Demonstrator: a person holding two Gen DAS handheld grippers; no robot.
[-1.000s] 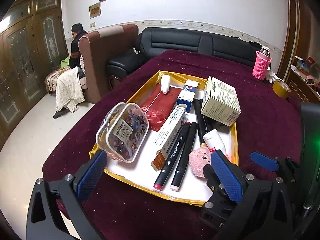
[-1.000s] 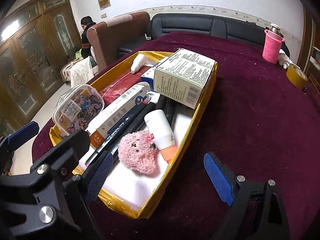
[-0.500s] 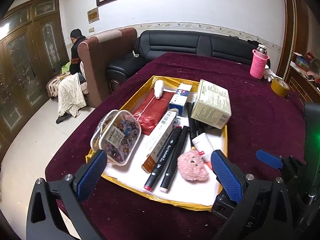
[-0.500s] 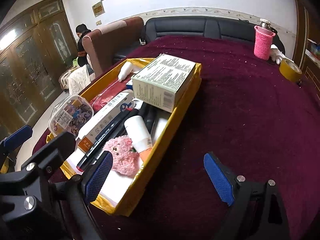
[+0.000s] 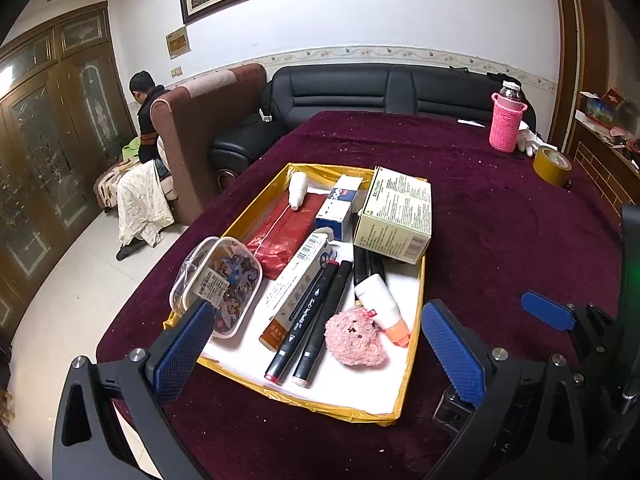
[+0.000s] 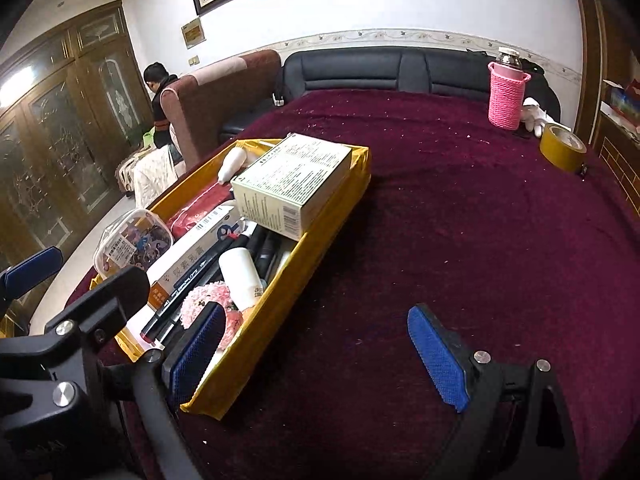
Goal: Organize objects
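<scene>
**Two grippers, both spread, nothing held**

Both claws sit at the near edge of the maroon table. Left gripper: fingers wide apart, framing the near end of the yellow tray, empty. Right gripper: also released, its left pad just in front of the tray's near right corner, its right pad over bare cloth.

Tray contents, near to far:
- pink plush bear near right, touching a white tube with orange cap
- two black markers side by side, centre
- long white carton left of the markers
- clear sticker box on the near left rim
- red packet, small white bottle at far left
- blue-white box
- pale green carton at far right, tilted, resting on other items

Far right on the table: pink-sleeved bottle, tape roll.
</scene>
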